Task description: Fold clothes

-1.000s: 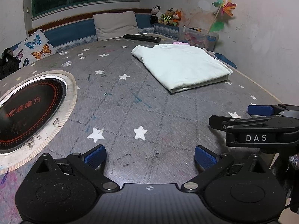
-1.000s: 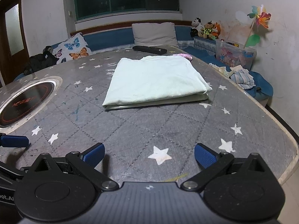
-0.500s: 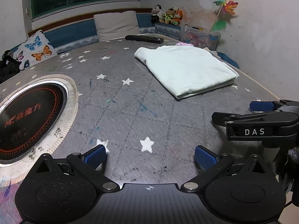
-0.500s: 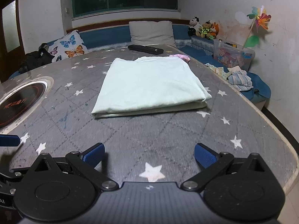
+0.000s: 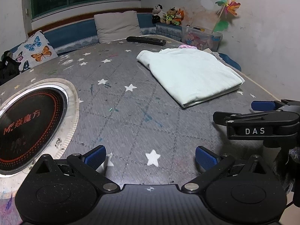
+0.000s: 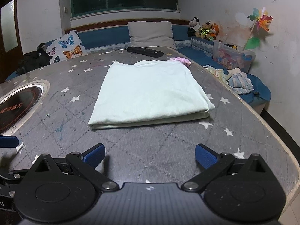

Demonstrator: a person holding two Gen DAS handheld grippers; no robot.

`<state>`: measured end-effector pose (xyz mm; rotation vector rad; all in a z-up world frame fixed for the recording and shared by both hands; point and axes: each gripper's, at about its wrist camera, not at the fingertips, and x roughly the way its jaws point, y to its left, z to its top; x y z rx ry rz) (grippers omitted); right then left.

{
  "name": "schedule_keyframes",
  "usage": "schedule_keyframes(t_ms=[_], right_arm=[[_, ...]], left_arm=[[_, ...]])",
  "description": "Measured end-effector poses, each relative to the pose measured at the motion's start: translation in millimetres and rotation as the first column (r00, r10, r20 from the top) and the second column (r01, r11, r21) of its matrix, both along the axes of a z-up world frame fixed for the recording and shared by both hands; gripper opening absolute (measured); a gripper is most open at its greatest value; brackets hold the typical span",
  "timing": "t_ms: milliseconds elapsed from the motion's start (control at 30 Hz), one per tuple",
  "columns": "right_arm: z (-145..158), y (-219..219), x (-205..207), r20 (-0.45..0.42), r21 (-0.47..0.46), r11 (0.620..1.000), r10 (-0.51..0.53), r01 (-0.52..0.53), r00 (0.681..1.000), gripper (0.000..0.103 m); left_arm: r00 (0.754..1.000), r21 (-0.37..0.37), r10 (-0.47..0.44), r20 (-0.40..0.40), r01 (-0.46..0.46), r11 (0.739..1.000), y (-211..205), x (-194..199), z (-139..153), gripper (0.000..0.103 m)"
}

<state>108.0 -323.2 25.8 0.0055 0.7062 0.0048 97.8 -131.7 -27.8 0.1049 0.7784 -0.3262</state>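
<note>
A pale green garment (image 6: 150, 91) lies folded into a flat rectangle on the grey star-patterned table (image 6: 150, 150); in the left wrist view the garment (image 5: 189, 75) sits at the right. My right gripper (image 6: 150, 156) hovers open over the table, short of the garment's near edge, holding nothing. My left gripper (image 5: 151, 155) is open and empty too, left of the garment over bare table. The right gripper's side (image 5: 262, 123) shows at the right edge of the left wrist view.
A round black induction plate (image 5: 26, 123) is set into the table at the left. A black remote (image 6: 144, 51) and a small pink cloth (image 6: 181, 61) lie beyond the garment. Cushions, plush toys, a plastic toy box (image 6: 233, 57) and loose clothes (image 6: 240, 83) line the bench behind and right.
Both grippers have drawn back and risen a little from the folded garment, so it looks farther off. Both stayed open. The garment has not moved.
</note>
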Motion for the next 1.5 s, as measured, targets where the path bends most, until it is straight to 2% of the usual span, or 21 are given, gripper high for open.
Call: schedule_keyframes(t_ms=[933,1500], right_arm=[[-7,-2,29,-0.025,0.004,0.998,-0.063,0.063,0.998,0.103],[-10,2,39,-0.002,0.001,0.996,-0.09,0.09,0.996,0.103]], left_arm=[[1.0,-0.008,0.022,-0.021,-0.022,1.0,9,23,0,0.103],[0.999,-0.01,0.027,-0.029,-0.027,1.0,11,30,-1,0.103]])
